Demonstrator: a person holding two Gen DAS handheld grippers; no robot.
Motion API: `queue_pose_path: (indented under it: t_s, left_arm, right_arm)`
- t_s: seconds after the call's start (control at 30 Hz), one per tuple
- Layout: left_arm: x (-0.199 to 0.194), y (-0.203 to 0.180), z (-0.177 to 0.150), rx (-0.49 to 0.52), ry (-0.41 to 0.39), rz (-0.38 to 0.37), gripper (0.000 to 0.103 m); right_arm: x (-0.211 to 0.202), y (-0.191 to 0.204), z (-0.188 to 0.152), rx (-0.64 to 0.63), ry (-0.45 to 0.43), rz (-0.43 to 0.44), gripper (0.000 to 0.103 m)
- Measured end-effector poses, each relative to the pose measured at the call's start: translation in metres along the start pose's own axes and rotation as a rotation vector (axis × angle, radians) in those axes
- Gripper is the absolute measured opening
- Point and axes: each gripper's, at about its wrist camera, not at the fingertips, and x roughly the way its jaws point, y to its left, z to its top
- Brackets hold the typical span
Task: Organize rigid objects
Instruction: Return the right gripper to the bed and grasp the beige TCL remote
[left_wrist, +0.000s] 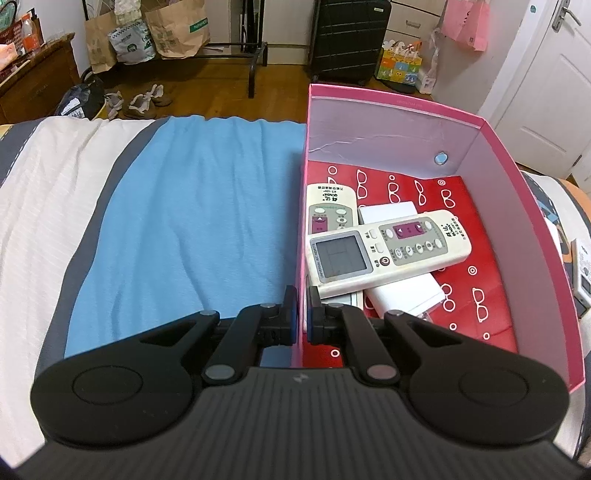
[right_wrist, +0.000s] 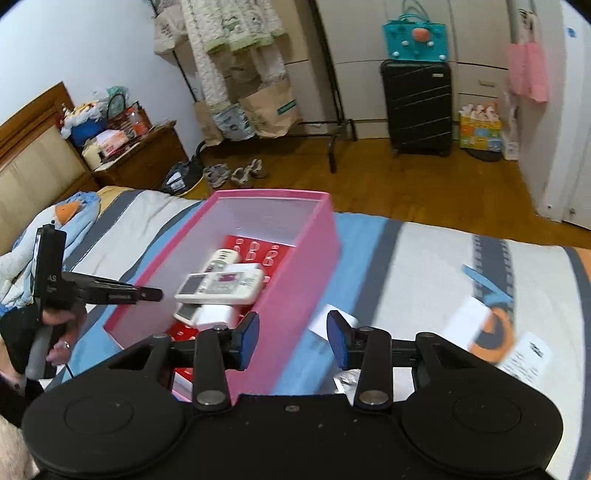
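Pink box (left_wrist: 532, 236) hides right view's white card (right_wrist: 334, 321).

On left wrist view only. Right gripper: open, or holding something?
Observer: The right gripper is open, with nothing between its pads.
Operator: Anything on the bed right of the box?
Observer: Yes. A flat white item lies beside the pink box. More white items lie farther right, too blurred to identify.
Operator: How does my left gripper look from outside?
Observer: The left gripper is shut, its tips at the box's left wall. A hand holds its handle.
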Motion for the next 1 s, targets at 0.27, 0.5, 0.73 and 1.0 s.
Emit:
queue_pose_path:
  t_s: [0.27, 0.5, 0.73, 1.0]
  left_arm:
    - [-0.003, -0.002, 0.000, -0.005, 0.009, 0.012, 0.004]
    - [-0.002, -0.005, 0.001, 0.006, 0.014, 0.024, 0.004]
    - [0.002, -0.007, 0.000, 0.013, 0.023, 0.035, 0.005]
    - [0.005, -0.009, 0.000, 0.022, 0.028, 0.053, 0.005]
  right_arm:
    - [-0.006, -0.048, -0.035, 0.148, 0.034, -0.081, 0.069]
    - [0.006, -0.124, -0.077, 0.562, 0.130, -0.163, 0.069]
    - [0.010, -0.144, -0.092, 0.690, 0.155, -0.204, 0.074]
    - [0.010, -0.169, -0.142, 1.043, 0.121, -0.077, 0.076]
